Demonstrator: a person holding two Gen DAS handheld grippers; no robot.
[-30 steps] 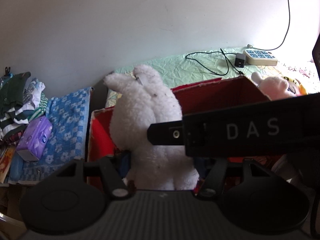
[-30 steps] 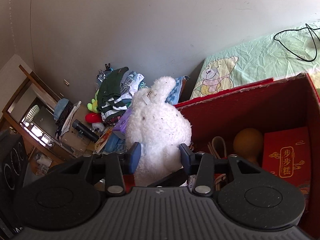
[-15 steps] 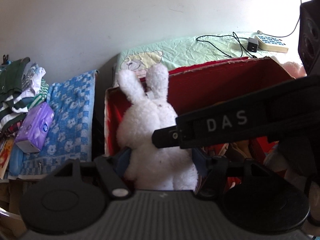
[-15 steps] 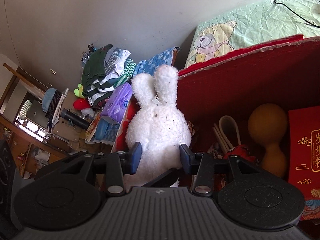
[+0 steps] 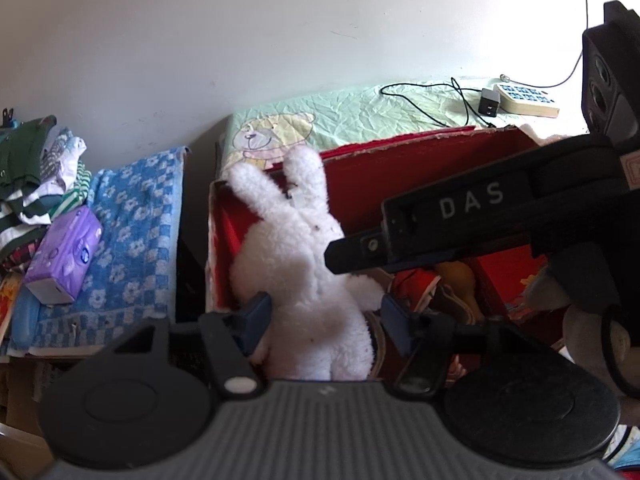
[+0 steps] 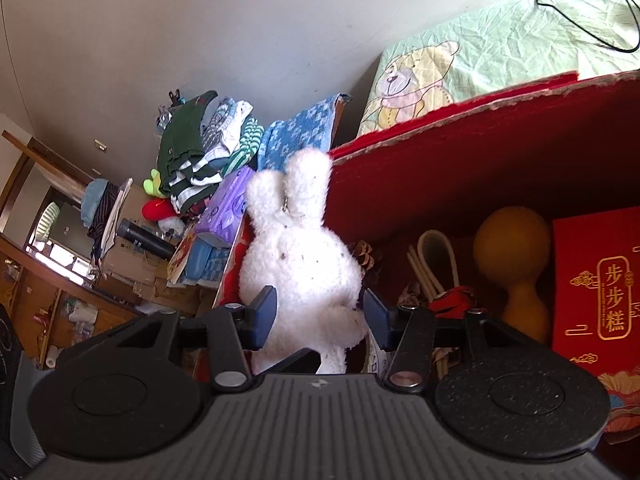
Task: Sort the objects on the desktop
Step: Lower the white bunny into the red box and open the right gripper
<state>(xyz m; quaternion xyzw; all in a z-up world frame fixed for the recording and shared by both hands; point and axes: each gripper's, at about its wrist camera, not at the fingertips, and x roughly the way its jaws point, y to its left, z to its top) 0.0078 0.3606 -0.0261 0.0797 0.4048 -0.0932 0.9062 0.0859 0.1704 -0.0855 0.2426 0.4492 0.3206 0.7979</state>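
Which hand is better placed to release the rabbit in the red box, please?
Right: the right gripper grips the rabbit in the red box; the left gripper has just been closing around it, grip unclear.

The plush rabbit (image 6: 298,264) stood in the box's (image 6: 460,160) left end; a gourd (image 6: 514,248) lay to its right, folded clothes (image 6: 200,156) lay left of the box.

Bright daylight perhaps from right, fisheye-bent edges, dark corners, soft focus
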